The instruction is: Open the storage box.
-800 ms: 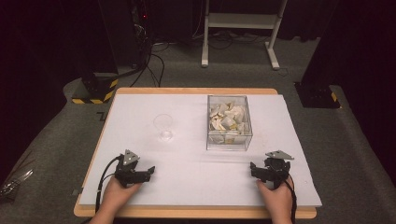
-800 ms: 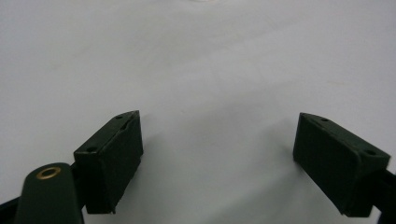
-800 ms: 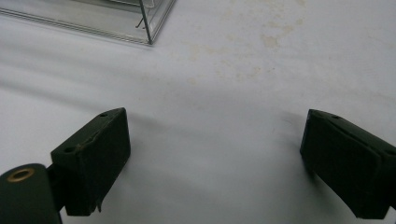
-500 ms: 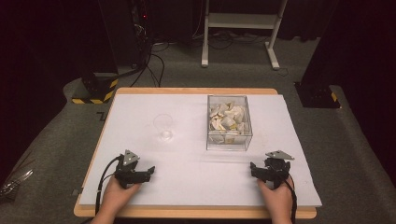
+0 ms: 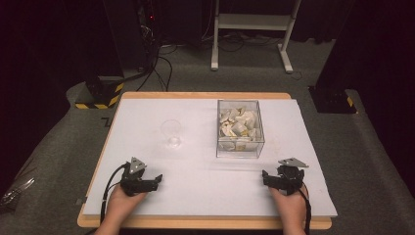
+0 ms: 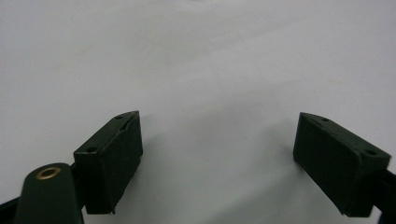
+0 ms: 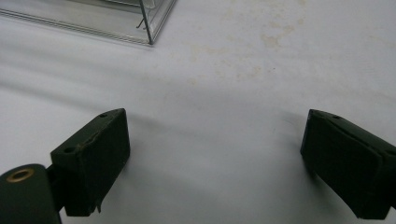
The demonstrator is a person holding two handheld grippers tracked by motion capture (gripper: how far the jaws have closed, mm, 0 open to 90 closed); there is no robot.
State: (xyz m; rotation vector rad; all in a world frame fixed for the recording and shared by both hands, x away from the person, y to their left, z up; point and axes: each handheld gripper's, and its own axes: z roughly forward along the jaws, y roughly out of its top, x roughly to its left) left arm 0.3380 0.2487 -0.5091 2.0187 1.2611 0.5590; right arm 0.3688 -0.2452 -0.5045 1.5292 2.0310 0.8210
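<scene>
The left claw [image 5: 155, 180] sits at the lower left of the high view, low on the white desk [image 5: 205, 186]. Its two black jaws are spread wide with nothing between them, as the left gripper view shows too. A hand [image 5: 122, 203] holds it from the bottom edge.

Up and to the right of it, left of the middle of the frame, stands a small see-through glass cup [image 5: 172, 133]. It is upright and looks empty. It is well apart from both claws.

Just right of the middle is a clear square plastic box [image 5: 240, 128] full of pale, cream-coloured chunks [image 5: 237, 125]. I cannot tell what the chunks are.

At the lower right rests the right claw [image 5: 268, 177]. Its jaws are wide apart and hold nothing. In the right gripper view a corner of the box sits in the upper left.

I think the work is only at its start. Next, one claw likely needs to lift and reach up the desk toward the box or the cup.
</scene>
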